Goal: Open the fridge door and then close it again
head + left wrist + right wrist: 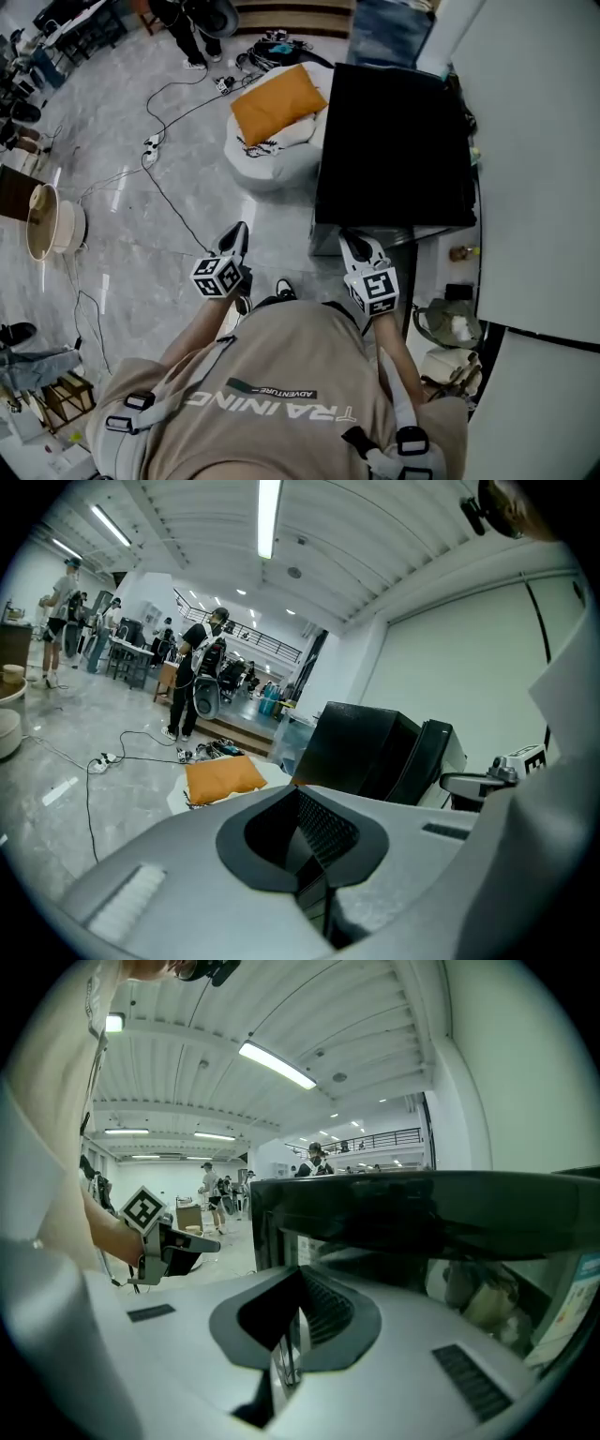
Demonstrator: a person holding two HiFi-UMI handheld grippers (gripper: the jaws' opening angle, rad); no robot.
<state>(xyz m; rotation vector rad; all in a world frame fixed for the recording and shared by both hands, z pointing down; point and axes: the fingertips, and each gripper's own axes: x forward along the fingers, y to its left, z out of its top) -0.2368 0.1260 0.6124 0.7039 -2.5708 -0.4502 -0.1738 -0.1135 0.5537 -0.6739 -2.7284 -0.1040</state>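
My right hand-held gripper (350,240) is clenched on the fridge door (394,237) edge. The left hand-held gripper (238,231), at its 9 o'clock, is clenched empty.

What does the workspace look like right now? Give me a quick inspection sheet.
Surface: grey polished floor; no table seen.
Job's things: black fridge, door apparently ajar in left gripper view.
Clutter: orange cushion on white beanbag; beige pots left.
Grippers: left gripper in the air, claw shut, empty; right gripper at fridge front, claw a thin slit, grip unclear.
Cables: cables and power strip across floor.
Surroundings: people beyond; white wall right.
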